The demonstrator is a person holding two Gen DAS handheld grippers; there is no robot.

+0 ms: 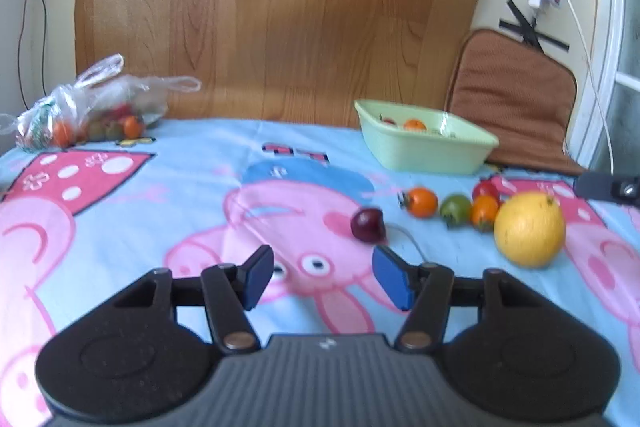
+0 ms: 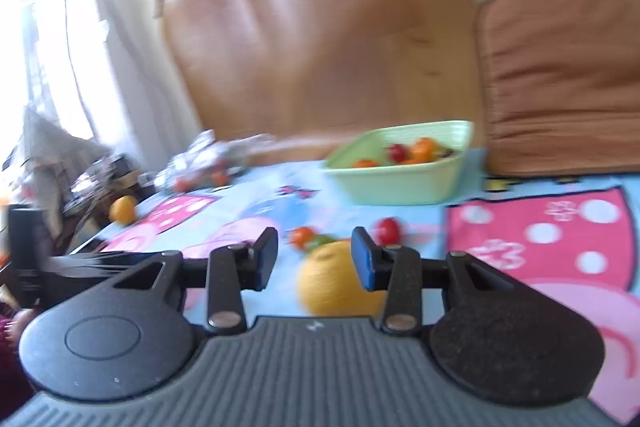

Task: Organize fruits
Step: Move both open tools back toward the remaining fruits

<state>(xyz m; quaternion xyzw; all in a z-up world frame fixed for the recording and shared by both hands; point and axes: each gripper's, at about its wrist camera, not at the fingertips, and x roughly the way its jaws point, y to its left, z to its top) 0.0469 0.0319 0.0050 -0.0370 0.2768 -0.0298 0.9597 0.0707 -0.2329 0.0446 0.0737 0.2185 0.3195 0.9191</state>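
Above the cartoon cloth, both grippers hover level, jaws apart.

A light blue cloth printed with pink cartoon pigs and a red, white-dotted patch covers the tabletop. A pale green basin holds orange and red fruit. On the cloth lie a yellow-orange citrus, a dark purple fruit, two orange tomatoes, a green one and a red one. Behind stand a brown wood-grain board and a rust-brown cushion. Each hand-held gripper is black with blue pads.
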